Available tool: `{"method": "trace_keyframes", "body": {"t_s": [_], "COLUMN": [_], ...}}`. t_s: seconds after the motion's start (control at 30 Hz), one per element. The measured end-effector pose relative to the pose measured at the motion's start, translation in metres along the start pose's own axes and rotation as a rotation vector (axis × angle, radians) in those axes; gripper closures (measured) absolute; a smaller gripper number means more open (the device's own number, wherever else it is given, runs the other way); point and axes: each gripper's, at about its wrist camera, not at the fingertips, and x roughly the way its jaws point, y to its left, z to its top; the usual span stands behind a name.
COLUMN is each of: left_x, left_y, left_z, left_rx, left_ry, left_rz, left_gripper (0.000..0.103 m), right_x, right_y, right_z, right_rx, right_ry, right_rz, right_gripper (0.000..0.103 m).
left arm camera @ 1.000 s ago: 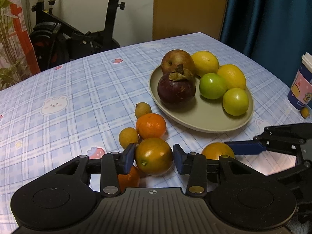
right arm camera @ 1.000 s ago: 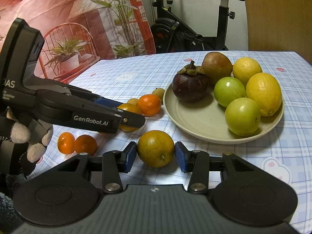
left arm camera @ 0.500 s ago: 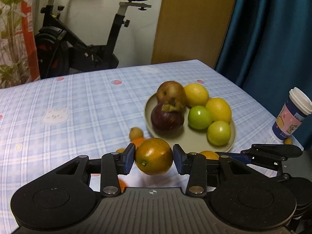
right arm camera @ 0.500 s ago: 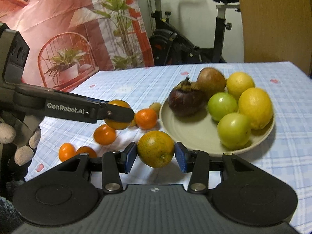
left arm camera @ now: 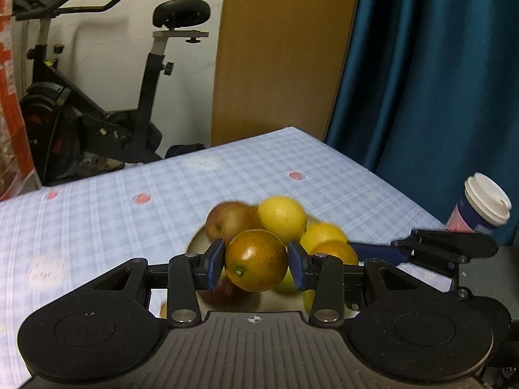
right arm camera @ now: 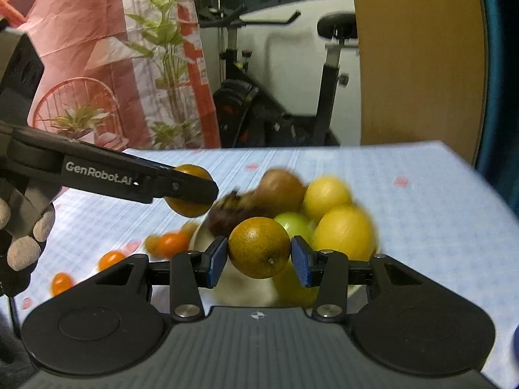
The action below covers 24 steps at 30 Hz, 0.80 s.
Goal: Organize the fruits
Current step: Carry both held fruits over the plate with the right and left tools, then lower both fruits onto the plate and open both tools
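Blue-padded left gripper [left arm camera: 256, 261] clenched on a speckled orange [left arm camera: 256, 260], held above the plate [left arm camera: 194, 243] of apple, lemons and green fruit. Right gripper [right arm camera: 259, 253] likewise clamped on a second orange [right arm camera: 259, 247], raised before the same plate. Small tangerines [right arm camera: 170, 243] loose on the checked tablecloth [right arm camera: 421, 201].
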Motion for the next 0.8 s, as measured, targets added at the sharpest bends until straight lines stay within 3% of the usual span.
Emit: {"method": "trace_keyframes", "body": {"t_s": [0.13, 0.37, 0.8], "left_x": [0.025, 0.05, 0.062], "left_y": [0.0, 0.005, 0.013], "left_z": [0.013, 0.018, 0.017], "left_rx": [0.004, 0.023, -0.017], "left_ry": [0.023, 0.058, 0.086], "left_rz": [0.003, 0.003, -0.03], "left_gripper": [0.059, 0.059, 0.056], "right_x": [0.016, 0.053, 0.066], "right_y": [-0.008, -0.01, -0.018], "right_z": [0.018, 0.023, 0.013], "right_rx": [-0.088, -0.2, -0.219], "right_ry": [-0.037, -0.016, 0.009], "right_rz": [-0.045, -0.079, -0.086], "right_gripper": [0.057, 0.057, 0.056]}}
